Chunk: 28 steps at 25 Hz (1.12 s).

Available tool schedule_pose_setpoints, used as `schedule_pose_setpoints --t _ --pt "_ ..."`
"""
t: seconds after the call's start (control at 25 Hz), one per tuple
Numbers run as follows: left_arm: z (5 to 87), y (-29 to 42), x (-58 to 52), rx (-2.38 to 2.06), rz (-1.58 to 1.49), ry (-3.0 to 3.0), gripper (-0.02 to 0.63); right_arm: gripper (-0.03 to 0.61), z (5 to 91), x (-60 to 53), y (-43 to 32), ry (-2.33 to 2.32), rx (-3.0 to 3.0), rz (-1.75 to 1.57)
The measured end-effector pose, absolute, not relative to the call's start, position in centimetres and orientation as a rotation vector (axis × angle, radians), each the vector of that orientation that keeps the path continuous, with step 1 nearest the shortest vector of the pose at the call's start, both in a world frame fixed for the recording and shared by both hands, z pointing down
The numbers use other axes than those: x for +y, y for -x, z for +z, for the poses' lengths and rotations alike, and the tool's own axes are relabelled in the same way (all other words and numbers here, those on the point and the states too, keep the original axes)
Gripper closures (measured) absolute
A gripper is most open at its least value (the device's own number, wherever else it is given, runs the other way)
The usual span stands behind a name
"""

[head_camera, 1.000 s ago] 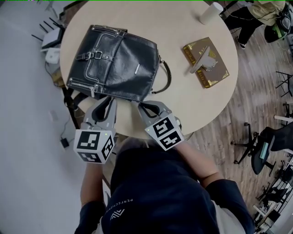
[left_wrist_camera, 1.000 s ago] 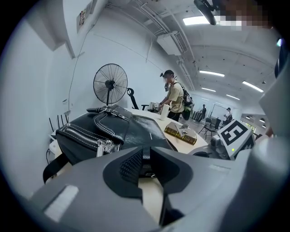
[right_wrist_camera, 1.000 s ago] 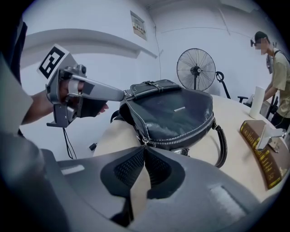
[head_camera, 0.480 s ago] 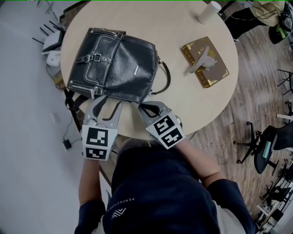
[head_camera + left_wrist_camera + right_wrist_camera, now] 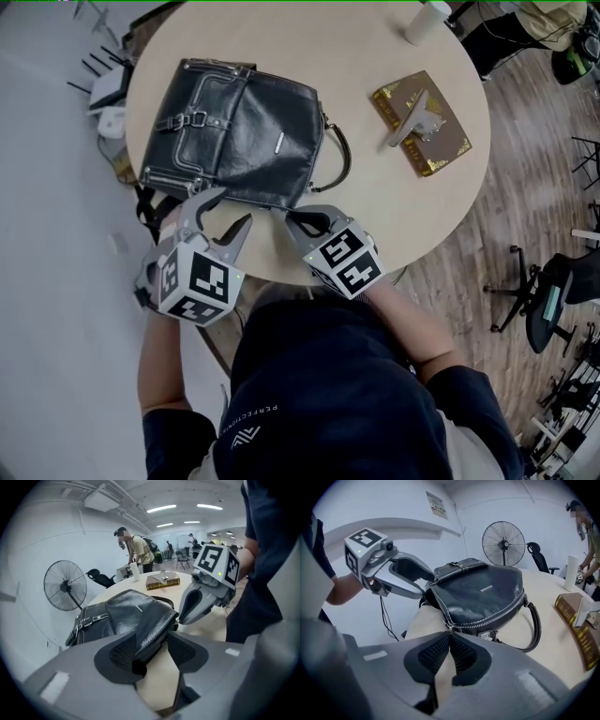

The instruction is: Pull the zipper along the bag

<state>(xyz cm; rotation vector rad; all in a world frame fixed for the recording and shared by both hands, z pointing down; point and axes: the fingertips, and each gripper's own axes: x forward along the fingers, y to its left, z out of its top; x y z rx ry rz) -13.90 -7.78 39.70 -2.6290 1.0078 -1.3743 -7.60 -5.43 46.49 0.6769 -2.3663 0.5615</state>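
Note:
A black leather bag (image 5: 234,131) lies flat on the round beige table (image 5: 375,206). Its zip (image 5: 492,618) runs along the near edge. My right gripper (image 5: 298,220) is shut on the zipper pull (image 5: 449,629) at the bag's near right corner. My left gripper (image 5: 223,214) stands at the near left part of that edge; its jaws have just been opening and are spread wide. In the left gripper view the bag's edge (image 5: 152,630) lies between the open jaws of the left gripper (image 5: 153,645), against the left pad and apart from the right one.
A gold-brown book (image 5: 422,122) with a grey object on it and a white cup (image 5: 429,21) sit at the table's far right. The table's edge is just under both grippers. A floor fan (image 5: 503,543), office chairs (image 5: 539,300) and a standing person (image 5: 136,550) are around.
The left gripper's jaws have opened off the bag's edge and the gripper has rolled, its marker cube turning leftward. The right gripper and the bag have stayed put.

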Motion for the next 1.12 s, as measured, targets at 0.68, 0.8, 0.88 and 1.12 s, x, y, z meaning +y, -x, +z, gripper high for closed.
schedule_pose_setpoints --t 0.68,0.8,0.88,1.12 --pt "42.8 11.6 -8.2 0.357 -1.578 2.285 0.444 0.566 46.3 -5.4 7.7 -0.63 -2.364 0.627" --pt "43.0 11.7 -8.4 0.348 -1.577 2.265 0.469 0.566 46.3 -5.4 7.7 -0.623 -2.363 0.627" --pt "43.1 11.6 -8.4 0.347 -1.576 2.285 0.48 0.566 46.3 -5.4 7.7 -0.626 -2.365 0.619" --pt "43.0 11.6 -8.3 0.337 -1.575 2.337 0.5 0.566 46.2 -5.9 7.3 -0.642 -2.354 0.585"
